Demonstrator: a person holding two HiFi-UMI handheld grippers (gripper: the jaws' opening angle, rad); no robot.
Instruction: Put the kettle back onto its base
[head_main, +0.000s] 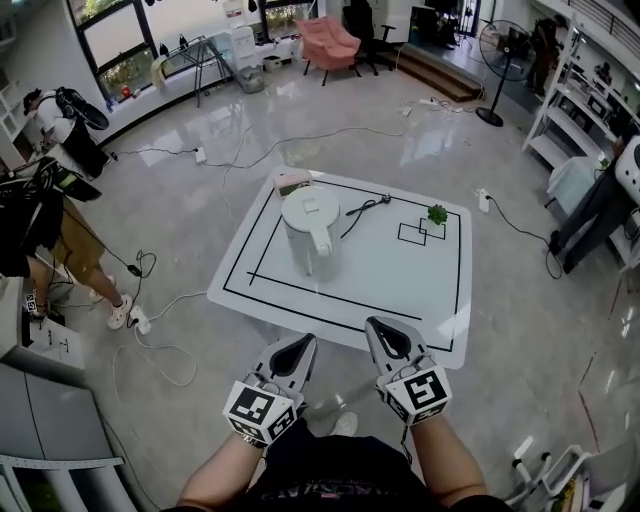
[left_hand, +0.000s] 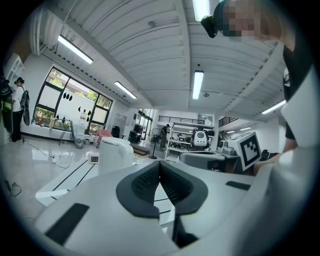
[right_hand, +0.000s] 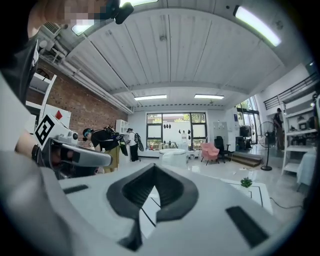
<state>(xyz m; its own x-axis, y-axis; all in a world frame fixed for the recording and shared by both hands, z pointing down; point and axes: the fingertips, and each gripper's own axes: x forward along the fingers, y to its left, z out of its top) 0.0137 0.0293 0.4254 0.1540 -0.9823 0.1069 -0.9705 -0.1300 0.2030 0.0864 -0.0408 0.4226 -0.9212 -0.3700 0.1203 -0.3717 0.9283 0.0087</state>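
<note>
Well, the kettle (head_main: 309, 232) stood upright on the white table (head_main: 400, 290), near its far left corner, just beside a small pink box (head_main: 292, 181). The left tool (head_main: 302, 345) and the right tool (head_main: 379, 326) were both clenched tight on nothing, at the table's near edge.

A: What does the kettle look like?
B: A white electric kettle (head_main: 310, 232), standing upright with its lid shut and its handle turned to the near side.
A: Where is it?
B: On the left part of a white table (head_main: 400, 290), inside a black line (head_main: 320, 299). Whether a base sits under it cannot be told.
</note>
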